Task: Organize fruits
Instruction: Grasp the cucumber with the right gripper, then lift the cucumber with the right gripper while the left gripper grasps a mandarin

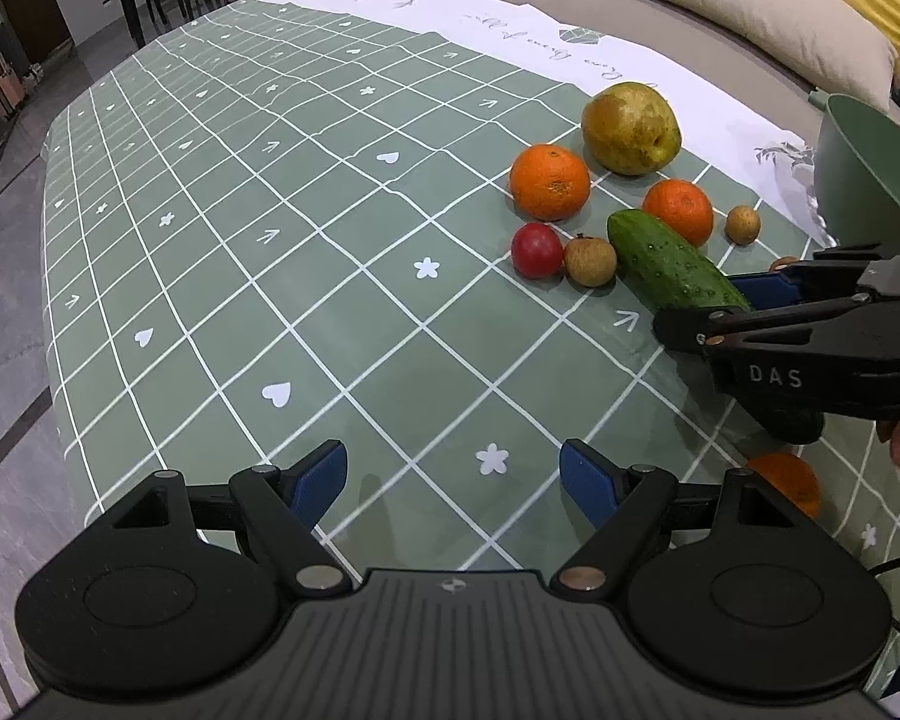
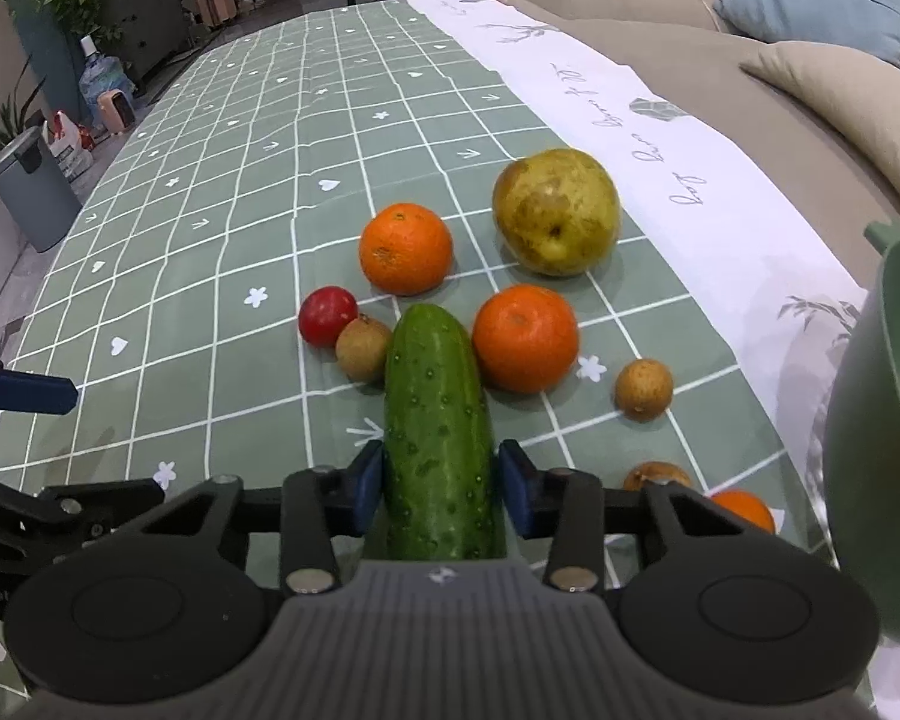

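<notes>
A green cucumber (image 2: 438,420) (image 1: 672,267) lies on the checked tablecloth (image 1: 330,240), and my right gripper (image 2: 441,480) (image 1: 702,306) is shut on its near part, a blue pad against each side. Around its far end lie two oranges (image 2: 405,246) (image 2: 525,336), a yellow-green pear (image 2: 555,210), a small red fruit (image 2: 327,315) and two small brown fruits (image 2: 363,348) (image 2: 643,390). A third orange (image 2: 744,510) and another brown fruit (image 2: 654,474) sit near the right finger. My left gripper (image 1: 453,480) hangs open over bare cloth, left of the fruits, holding nothing.
A green colander bowl (image 2: 882,450) (image 1: 870,168) stands at the right edge of the table. A beige sofa with cushions (image 1: 780,18) runs along the far side. The table drops off on the left to the floor, where a grey bin (image 2: 27,192) stands.
</notes>
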`<act>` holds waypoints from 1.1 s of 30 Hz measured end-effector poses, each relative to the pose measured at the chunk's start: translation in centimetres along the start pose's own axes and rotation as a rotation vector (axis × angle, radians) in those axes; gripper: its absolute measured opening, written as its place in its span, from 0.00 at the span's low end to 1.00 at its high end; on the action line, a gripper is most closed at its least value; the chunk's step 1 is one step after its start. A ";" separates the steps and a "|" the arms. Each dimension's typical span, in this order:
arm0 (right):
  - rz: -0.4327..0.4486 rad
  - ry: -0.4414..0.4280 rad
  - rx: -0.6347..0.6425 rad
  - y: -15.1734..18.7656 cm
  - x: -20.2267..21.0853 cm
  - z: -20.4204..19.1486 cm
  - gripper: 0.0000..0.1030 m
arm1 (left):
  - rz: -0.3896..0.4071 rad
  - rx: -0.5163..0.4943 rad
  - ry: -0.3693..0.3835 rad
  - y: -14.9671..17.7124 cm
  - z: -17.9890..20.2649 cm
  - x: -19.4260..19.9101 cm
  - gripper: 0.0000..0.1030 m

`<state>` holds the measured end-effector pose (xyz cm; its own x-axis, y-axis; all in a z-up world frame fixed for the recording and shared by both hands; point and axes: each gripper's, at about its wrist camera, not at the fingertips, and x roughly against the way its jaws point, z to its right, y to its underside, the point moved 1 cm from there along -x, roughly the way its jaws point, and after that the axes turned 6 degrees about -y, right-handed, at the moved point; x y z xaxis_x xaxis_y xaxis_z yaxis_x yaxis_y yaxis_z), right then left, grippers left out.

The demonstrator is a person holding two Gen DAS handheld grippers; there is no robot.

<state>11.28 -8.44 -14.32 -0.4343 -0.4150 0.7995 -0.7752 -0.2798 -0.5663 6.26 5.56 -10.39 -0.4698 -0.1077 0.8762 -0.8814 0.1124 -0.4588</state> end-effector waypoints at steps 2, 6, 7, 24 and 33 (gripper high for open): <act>-0.005 -0.005 0.002 0.0 0.2 0.1 0.33 | 0.003 -0.004 0.015 0.2 0.3 0.3 0.92; -0.042 -0.031 -0.013 0.6 1.3 0.7 0.33 | 0.019 -0.021 0.035 0.6 1.0 1.2 0.92; -0.051 -0.036 -0.011 0.9 1.9 0.8 0.33 | 0.026 -0.017 0.041 0.7 1.1 1.4 0.92; -0.020 0.060 -0.159 7.8 9.9 4.4 0.33 | 0.103 -0.146 0.269 2.9 7.8 3.4 0.80; -0.015 0.052 -0.157 7.9 9.8 4.2 0.33 | 0.085 -0.186 0.249 3.1 9.8 1.5 0.70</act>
<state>2.87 -18.38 -11.79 -0.4423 -0.3654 0.8190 -0.8420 -0.1452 -0.5195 2.38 -3.94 -11.96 -0.4946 0.1524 0.8557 -0.8047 0.2916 -0.5171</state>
